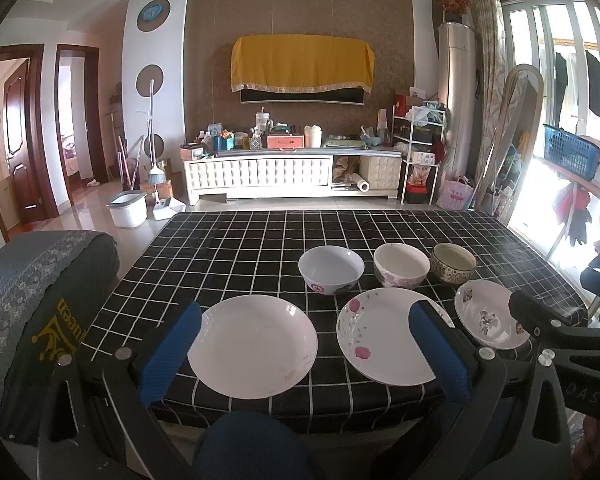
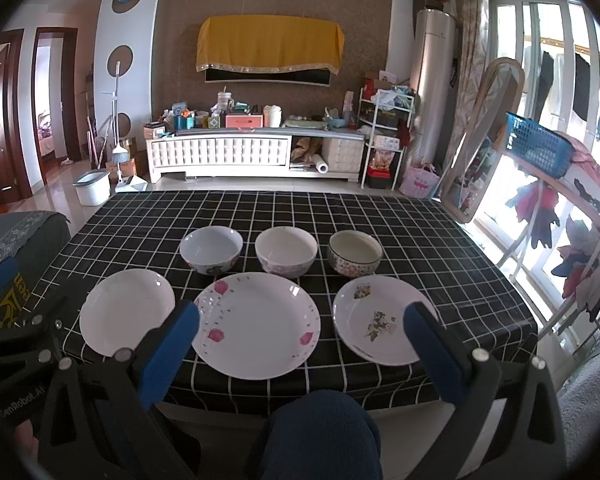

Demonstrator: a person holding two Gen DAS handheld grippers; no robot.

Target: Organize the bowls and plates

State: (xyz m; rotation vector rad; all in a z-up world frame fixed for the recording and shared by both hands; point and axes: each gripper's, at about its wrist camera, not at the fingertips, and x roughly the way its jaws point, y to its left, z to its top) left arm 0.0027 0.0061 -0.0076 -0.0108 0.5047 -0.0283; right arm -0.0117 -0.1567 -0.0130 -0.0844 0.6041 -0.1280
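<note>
While both grippers hang just off the near edge of the surface (image 1: 228,248), their blue fingers stand wide apart with nothing between them: the left gripper (image 1: 304,344) frames the plain white plate (image 1: 253,346), the right gripper (image 2: 300,340) frames the pink-flowered plate (image 2: 256,325). Three plates lie in a row along the near edge, the plain one towards the left corner, the pink-flowered one in the middle, the small-print plate (image 2: 380,318) towards the right. Behind them, nearer the middle of the surface, stand three bowls, each apart from its neighbours: a white bowl (image 2: 211,249), a floral bowl (image 2: 286,251) and a patterned straight-sided bowl (image 2: 355,253). A right finger covers part of the small-print plate's rim. The bowls' outer patterns are too small to make out. A dark blue knee (image 2: 320,432) blocks the near edge
</note>
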